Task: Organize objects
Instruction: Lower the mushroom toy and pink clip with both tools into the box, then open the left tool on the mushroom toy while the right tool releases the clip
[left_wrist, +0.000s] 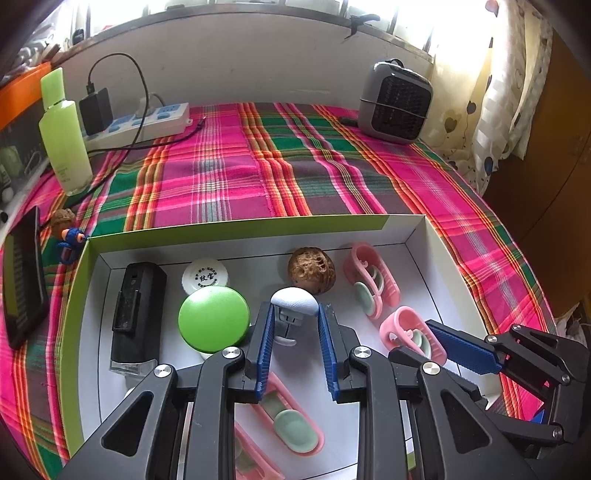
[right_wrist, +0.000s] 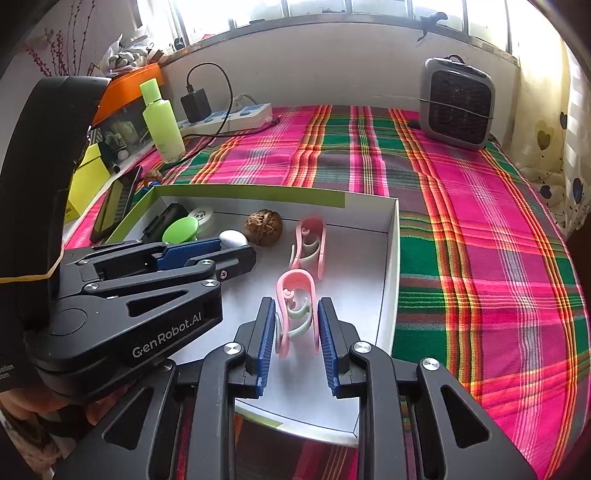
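A shallow white box with a green rim (left_wrist: 240, 225) (right_wrist: 395, 258) lies on the plaid cloth. My left gripper (left_wrist: 295, 314) (right_wrist: 236, 245) is shut on a small white domed piece (left_wrist: 294, 301) (right_wrist: 232, 238) over the box's middle. My right gripper (right_wrist: 297, 317) is shut on a pink clip (right_wrist: 295, 310) (left_wrist: 406, 332), held upright near the box's right wall. On the box floor lie another pink clip (left_wrist: 369, 284) (right_wrist: 310, 243), a walnut (left_wrist: 312, 269) (right_wrist: 264, 227), a green disc (left_wrist: 213, 319), a white round lid (left_wrist: 205, 277) and a black device (left_wrist: 136, 314). A further pink clip (left_wrist: 288, 417) shows under my left fingers.
Outside the box, a green bottle (left_wrist: 64, 136), a power strip with charger (left_wrist: 147, 118) and a grey heater (left_wrist: 395, 103) stand along the back. A dark phone (left_wrist: 24, 284) and a second walnut with a blue charm (left_wrist: 64, 225) lie at the left.
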